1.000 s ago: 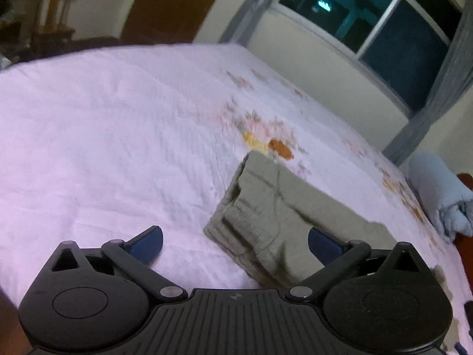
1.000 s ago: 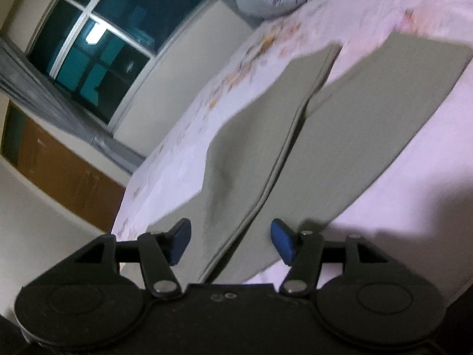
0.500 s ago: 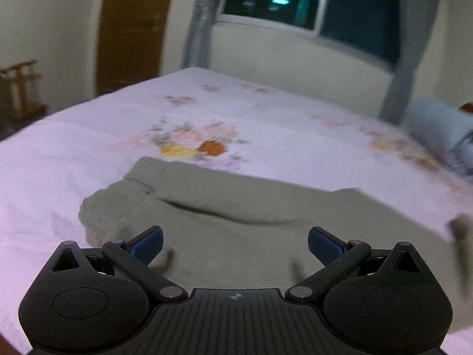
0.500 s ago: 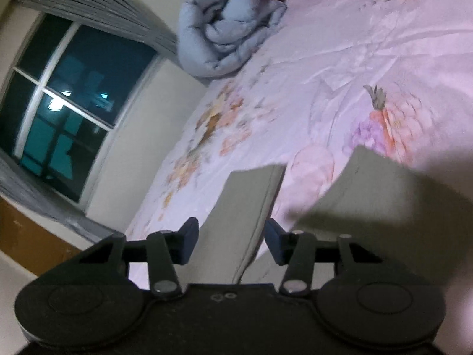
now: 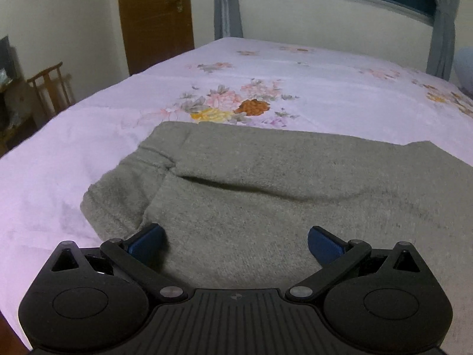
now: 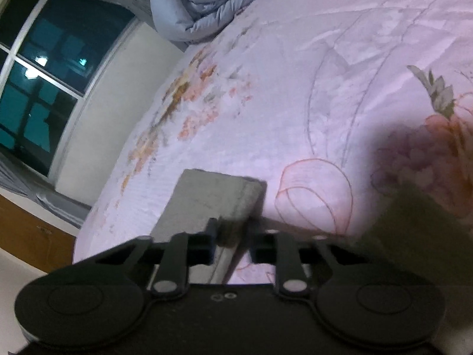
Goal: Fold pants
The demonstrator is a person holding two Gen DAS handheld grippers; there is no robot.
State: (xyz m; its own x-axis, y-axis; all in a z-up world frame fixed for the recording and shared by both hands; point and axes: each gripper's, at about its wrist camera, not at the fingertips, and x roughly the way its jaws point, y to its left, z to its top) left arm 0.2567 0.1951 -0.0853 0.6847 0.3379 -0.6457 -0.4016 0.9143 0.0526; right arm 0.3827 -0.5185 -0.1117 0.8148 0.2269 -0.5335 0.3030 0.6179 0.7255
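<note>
**Pants spread on the bed, one leg end between the right fingers**

Pants (image 5: 266, 183), grey-green, lie flat on the floral bed (image 5: 88, 136) in our left wrist view, waistband end toward the left and one layer lapping another along a dark crease. Our left claw (image 5: 235, 241) hangs low over the near edge of the cloth with its blue fingers (image 5: 147, 238) spread wide, holding nothing. The risk we see on this side is that closing from here may catch only the top layer, so the fold would slide apart when lifted.

In our right wrist view, a narrow leg end of the pants (image 6: 207, 204) runs up between the fingers of our right claw (image 6: 232, 244). The fingers stand close to the cloth, yet a gap shows on the right side, so we cannot tell whether they pinch it. If the hold is shallow, the hem could slip free mid-fold, and the sheet might drag along. A rolled blue quilt (image 6: 207, 3) sits well apart at the head of the bed. We see no containers.
</note>
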